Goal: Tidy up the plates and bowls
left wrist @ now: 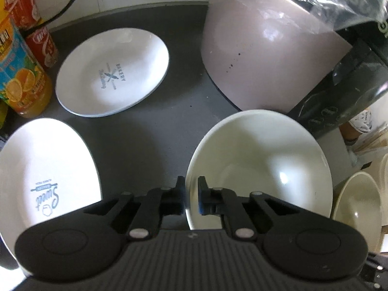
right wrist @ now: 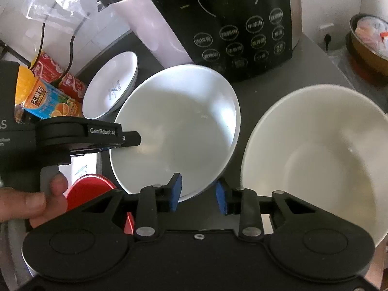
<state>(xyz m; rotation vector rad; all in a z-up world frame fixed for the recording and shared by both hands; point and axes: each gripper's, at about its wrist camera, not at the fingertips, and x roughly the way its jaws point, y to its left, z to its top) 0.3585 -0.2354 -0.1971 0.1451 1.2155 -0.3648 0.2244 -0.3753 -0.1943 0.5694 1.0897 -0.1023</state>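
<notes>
- Glossy white ceramic forms the empty round bowl (left wrist: 262, 167) on the dark grey matte worktop (left wrist: 150, 131); its near rim is pinched by the closed jaws of the left gripper (left wrist: 191, 186).
- The same bowl's opposite rim is straddled by the blue-padded right gripper (right wrist: 198, 189); whether its pads press cannot be told.
- Two shallow printed plates (left wrist: 111, 72), (left wrist: 46, 172) are seen empty in the left view.
- A cream, deeper bowl (right wrist: 322, 160), empty, is shown fully only by the right view, as are a black cooker panel (right wrist: 242, 29) and a hand (right wrist: 31, 201).
</notes>
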